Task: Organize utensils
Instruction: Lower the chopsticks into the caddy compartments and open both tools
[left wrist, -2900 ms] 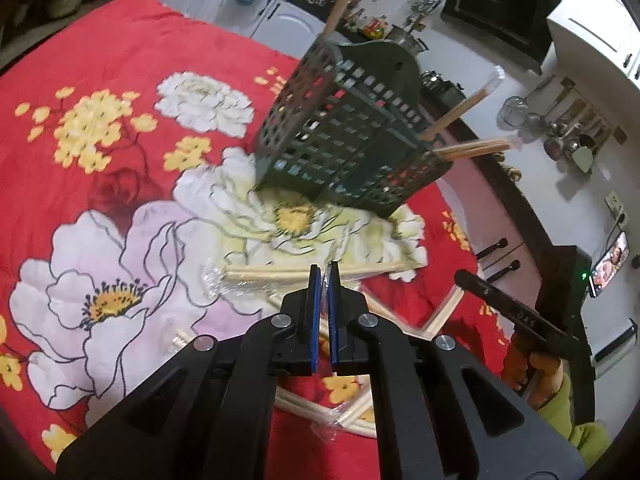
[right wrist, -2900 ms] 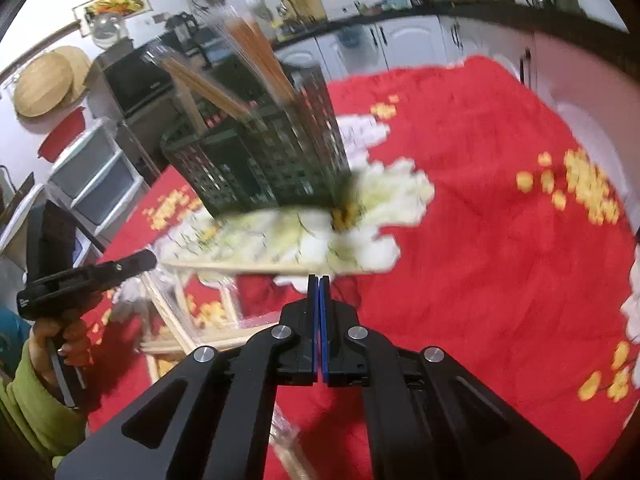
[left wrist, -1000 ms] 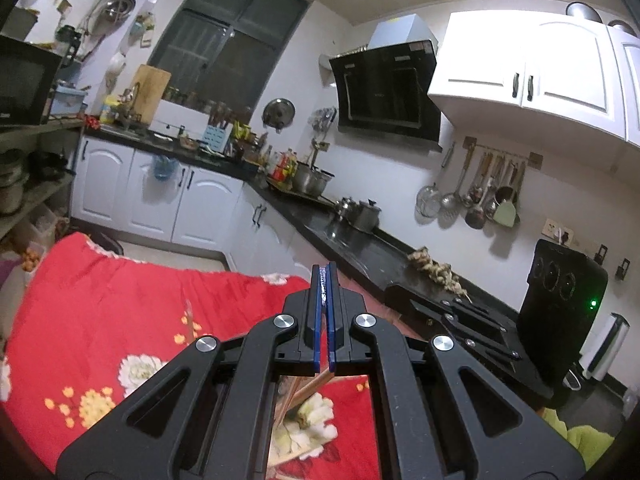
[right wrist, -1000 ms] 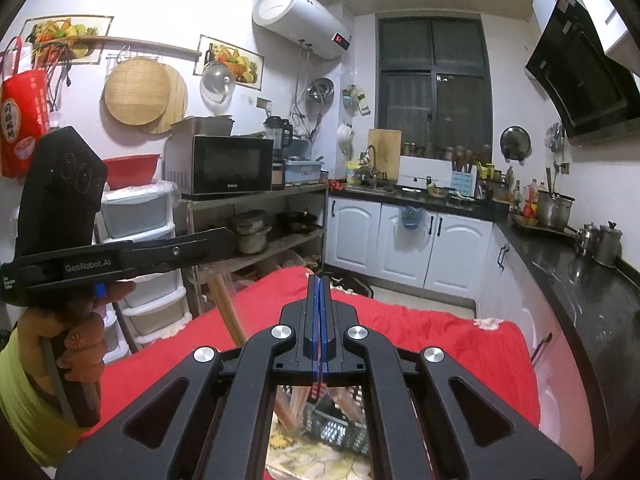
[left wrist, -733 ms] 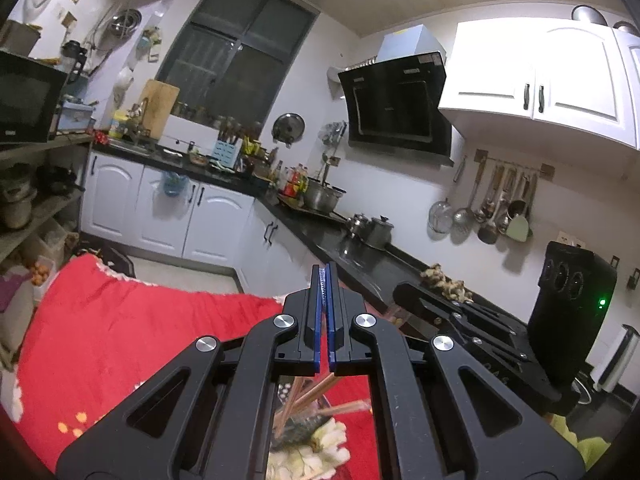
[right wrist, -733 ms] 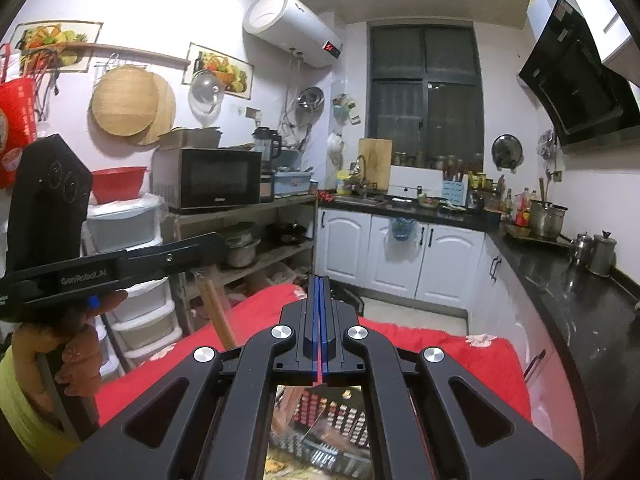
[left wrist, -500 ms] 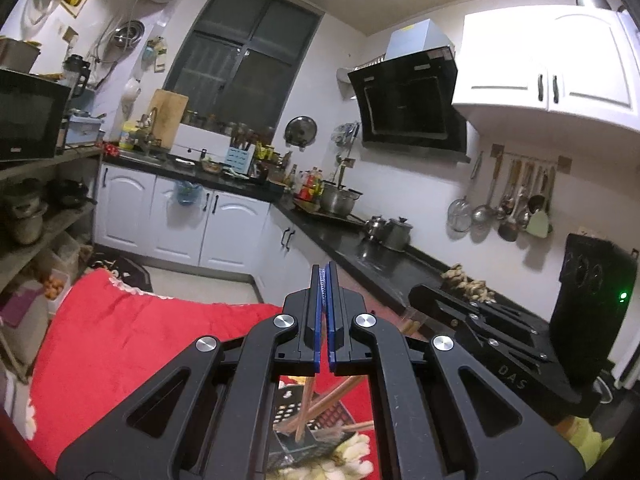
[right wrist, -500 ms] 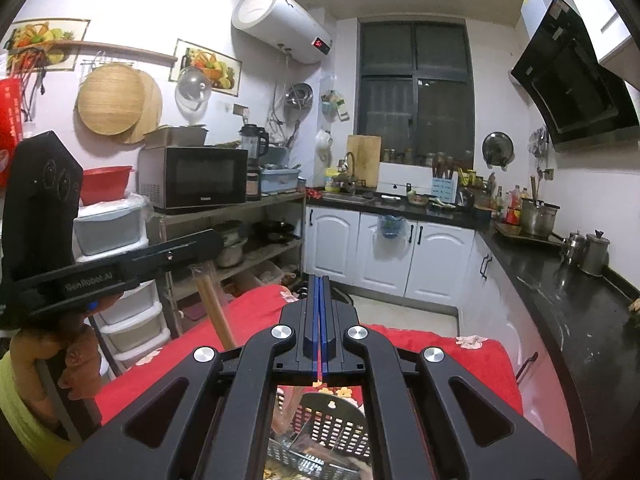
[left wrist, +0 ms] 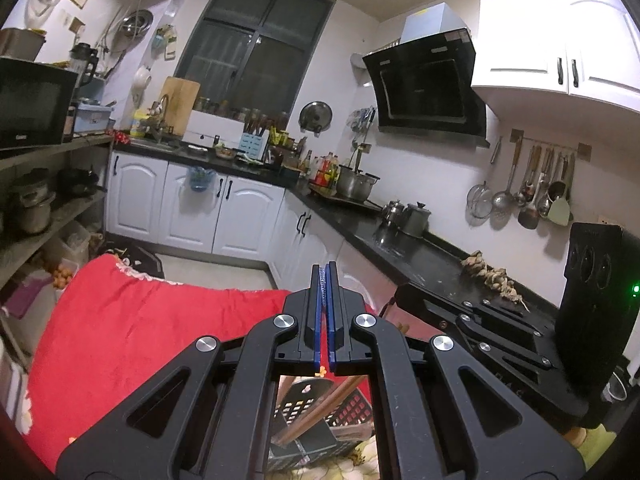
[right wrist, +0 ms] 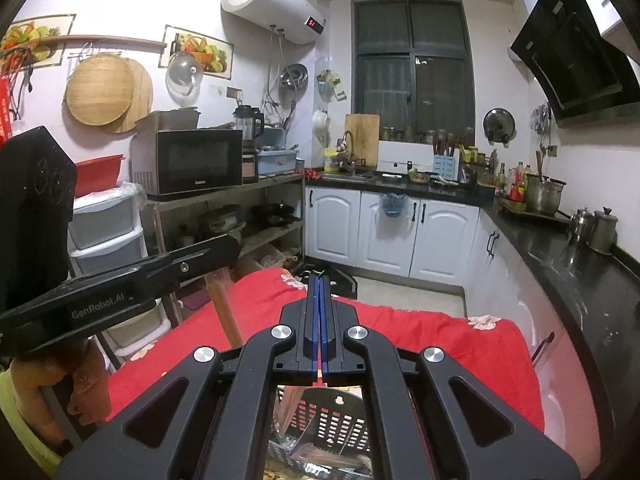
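Seemingly near done: chopsticks (left wrist: 320, 410) standing in basket (right wrist: 320, 432) on table (left wrist: 132, 344); both my grippers (left wrist: 324, 316) (right wrist: 319, 320) pinched together, empty.

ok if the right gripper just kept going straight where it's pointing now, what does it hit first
Probably nothing close. The right gripper, jaws shut, aims out over the red tablecloth toward the white lower cabinets. The black utensil basket sits below that line. Depth is hard to judge through the fisheye.
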A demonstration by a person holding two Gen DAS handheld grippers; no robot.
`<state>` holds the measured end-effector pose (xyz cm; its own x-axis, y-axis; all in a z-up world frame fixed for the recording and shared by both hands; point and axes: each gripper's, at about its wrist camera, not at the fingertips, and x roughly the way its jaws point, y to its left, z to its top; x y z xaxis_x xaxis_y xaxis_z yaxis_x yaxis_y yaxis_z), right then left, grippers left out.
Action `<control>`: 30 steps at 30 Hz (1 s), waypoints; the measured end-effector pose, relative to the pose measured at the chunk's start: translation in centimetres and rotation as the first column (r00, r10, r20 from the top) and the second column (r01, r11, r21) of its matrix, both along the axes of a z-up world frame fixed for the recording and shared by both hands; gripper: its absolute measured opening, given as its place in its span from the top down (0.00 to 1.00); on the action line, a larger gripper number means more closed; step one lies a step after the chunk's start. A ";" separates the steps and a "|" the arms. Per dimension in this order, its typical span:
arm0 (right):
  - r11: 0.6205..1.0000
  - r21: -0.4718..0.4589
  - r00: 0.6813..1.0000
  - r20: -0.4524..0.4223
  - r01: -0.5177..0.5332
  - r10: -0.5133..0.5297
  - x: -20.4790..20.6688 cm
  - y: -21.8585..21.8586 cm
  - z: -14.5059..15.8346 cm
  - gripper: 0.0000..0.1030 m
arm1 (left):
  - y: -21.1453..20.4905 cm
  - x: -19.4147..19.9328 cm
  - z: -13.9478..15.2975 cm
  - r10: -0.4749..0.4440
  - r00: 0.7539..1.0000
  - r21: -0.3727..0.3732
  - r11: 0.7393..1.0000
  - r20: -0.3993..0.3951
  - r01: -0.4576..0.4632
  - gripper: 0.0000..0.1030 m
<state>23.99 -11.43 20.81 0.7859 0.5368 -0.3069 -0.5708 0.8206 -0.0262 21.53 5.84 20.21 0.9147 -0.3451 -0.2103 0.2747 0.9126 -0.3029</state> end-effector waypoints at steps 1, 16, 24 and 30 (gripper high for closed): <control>1.000 0.000 1.000 -0.006 -0.003 0.003 0.2 0.1 -0.2 0.99 | 0.0 0.1 -0.2 0.002 1.000 0.000 1.000 -0.005 -0.002 1.00; 1.000 0.012 0.995 -0.095 0.002 -0.001 1.3 -1.1 -3.1 0.84 | 0.0 1.4 -3.9 0.000 0.993 0.007 1.000 -0.115 0.001 0.58; 1.000 0.005 0.996 -0.085 0.031 -0.030 0.2 -3.2 -3.8 0.65 | 0.8 -0.1 -4.8 0.014 0.992 -0.003 1.000 -0.125 -0.015 0.39; 0.999 0.016 0.994 -0.106 0.031 -0.029 -1.2 -5.0 -4.6 0.56 | 1.2 -2.1 -5.4 -0.001 0.992 -0.007 1.000 -0.127 0.000 0.20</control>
